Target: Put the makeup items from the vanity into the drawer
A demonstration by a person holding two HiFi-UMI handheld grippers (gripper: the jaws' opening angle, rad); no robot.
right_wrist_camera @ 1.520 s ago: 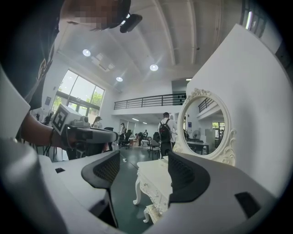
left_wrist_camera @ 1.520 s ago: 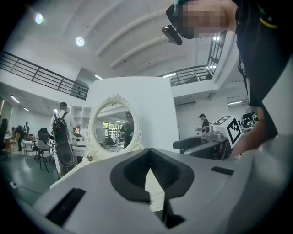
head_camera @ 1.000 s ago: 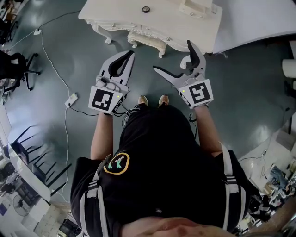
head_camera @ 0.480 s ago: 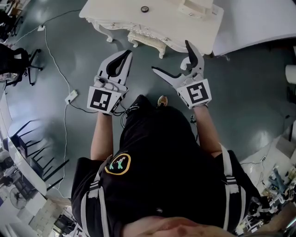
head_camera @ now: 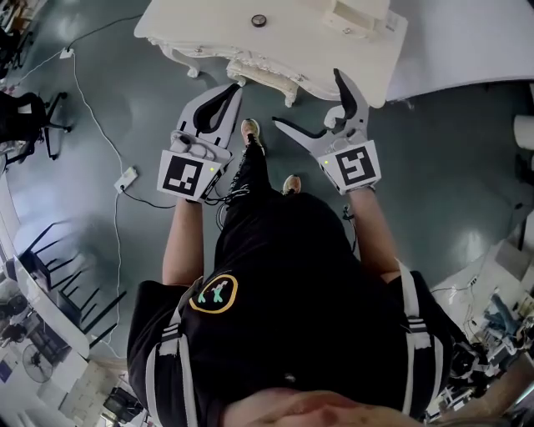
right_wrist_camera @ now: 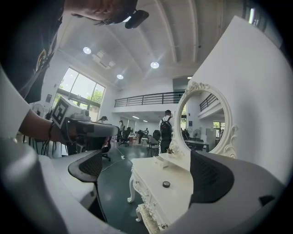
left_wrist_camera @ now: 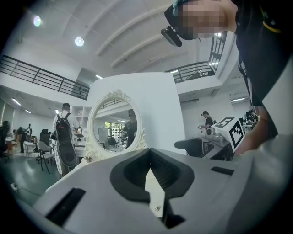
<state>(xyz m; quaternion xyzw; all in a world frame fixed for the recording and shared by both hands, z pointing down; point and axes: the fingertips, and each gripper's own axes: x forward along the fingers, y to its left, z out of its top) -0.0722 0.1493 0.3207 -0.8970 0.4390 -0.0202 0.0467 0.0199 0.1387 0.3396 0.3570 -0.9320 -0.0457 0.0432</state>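
The white vanity [head_camera: 334, 58] stands just ahead of me, with a small dark round makeup item [head_camera: 259, 20] on its top. In the right gripper view that same item [right_wrist_camera: 166, 184] lies on the vanity top [right_wrist_camera: 176, 194], below the oval mirror [right_wrist_camera: 206, 121]. My left gripper [head_camera: 229, 90] is shut and empty, its tips close to the vanity's carved front edge. The right gripper [head_camera: 310, 102] stands open, holding nothing, short of the vanity. In their own views, the left gripper [left_wrist_camera: 149, 154] has its jaws pressed together, and the right gripper [right_wrist_camera: 149, 173] frames the vanity.
A small white box [head_camera: 349, 15] sits at the vanity's back. The drawer fronts [right_wrist_camera: 139, 189] look closed. A cable and power strip [head_camera: 129, 178] lie on the floor to the left, near a dark chair [head_camera: 29, 117]. A white partition [head_camera: 467, 37] stands to the right. People stand far behind.
I have stepped forward: one foot now reaches out between the grippers, and both grippers are nearer the vanity. Neither gripper's jaws have changed.
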